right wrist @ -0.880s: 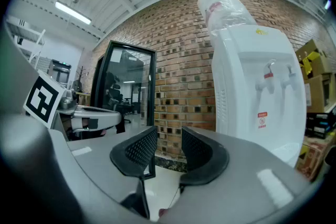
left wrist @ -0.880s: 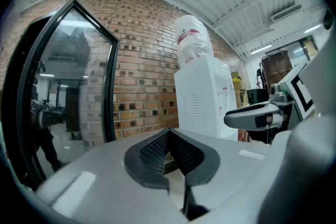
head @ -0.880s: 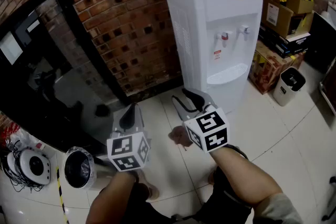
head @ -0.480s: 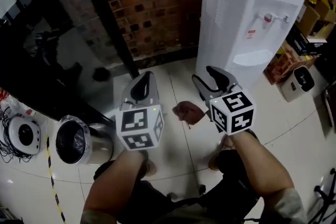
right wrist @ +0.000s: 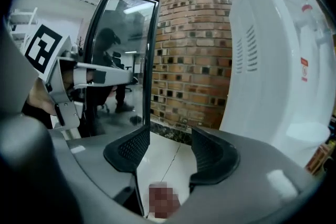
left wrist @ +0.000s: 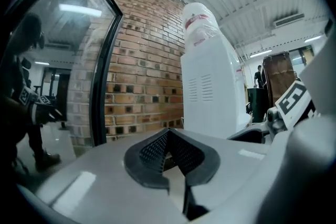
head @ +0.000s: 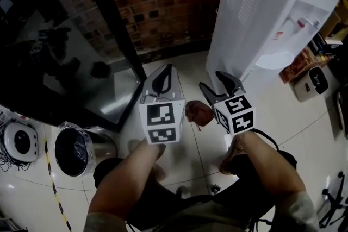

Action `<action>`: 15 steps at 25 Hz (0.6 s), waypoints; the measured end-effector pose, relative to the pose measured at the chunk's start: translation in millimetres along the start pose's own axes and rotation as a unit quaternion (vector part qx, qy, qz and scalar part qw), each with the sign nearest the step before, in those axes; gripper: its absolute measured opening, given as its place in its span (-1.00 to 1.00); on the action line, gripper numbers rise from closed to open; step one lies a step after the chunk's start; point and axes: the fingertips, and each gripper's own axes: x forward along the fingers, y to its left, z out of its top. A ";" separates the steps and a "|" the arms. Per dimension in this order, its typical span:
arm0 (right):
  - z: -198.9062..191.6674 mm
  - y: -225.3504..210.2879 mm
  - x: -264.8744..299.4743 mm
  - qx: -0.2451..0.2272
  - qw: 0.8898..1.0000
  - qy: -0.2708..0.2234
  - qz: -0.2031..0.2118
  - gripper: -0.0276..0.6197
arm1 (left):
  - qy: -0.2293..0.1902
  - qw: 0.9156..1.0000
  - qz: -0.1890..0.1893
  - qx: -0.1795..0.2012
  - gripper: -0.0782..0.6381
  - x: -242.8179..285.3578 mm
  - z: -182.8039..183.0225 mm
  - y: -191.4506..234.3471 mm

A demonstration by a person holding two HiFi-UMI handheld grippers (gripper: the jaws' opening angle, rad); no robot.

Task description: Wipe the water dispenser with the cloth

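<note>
Jaws of my right gripper stand wide apart, only floor between them. My left gripper is closed tip to tip, empty. Cloth lies on floor between the two. Dispenser stands far right, untouched.

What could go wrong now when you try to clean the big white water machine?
1. The cloth lies on the floor, in neither gripper. The right gripper is open and empty and the left gripper is shut, so reaching for the water dispenser now would wipe nothing.
2. A cloth off the floor may smear dirt on the white dispenser.
3. Bending down, the left gripper could knock the glass panel beside it.
</note>
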 end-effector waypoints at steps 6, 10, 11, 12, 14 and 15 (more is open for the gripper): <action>-69.1 -13.6 45.1 0.082 0.995 0.033 -0.050 -0.05 | 0.012 0.999 0.033 -0.028 -0.78 27.1 -50.2 6.1; -95.3 -24.3 72.5 0.079 0.994 0.053 -0.062 -0.02 | 0.043 0.997 0.051 -0.030 -0.78 41.1 -109.3 17.6; -104.9 -27.3 78.8 0.087 0.992 0.060 -0.062 -0.01 | 0.058 0.997 0.053 -0.025 -0.78 41.6 -127.5 19.7; -117.6 -29.7 85.4 0.093 0.991 0.071 -0.063 0.00 | 0.074 0.995 0.057 -0.023 -0.78 41.5 -146.0 22.5; -149.6 -31.5 100.1 0.101 0.988 0.101 -0.063 0.05 | 0.107 0.992 0.068 -0.025 -0.78 40.9 -180.8 29.8; -167.3 -30.2 107.8 0.104 0.986 0.118 -0.062 0.08 | 0.122 0.990 0.072 -0.025 -0.78 40.6 -195.9 33.1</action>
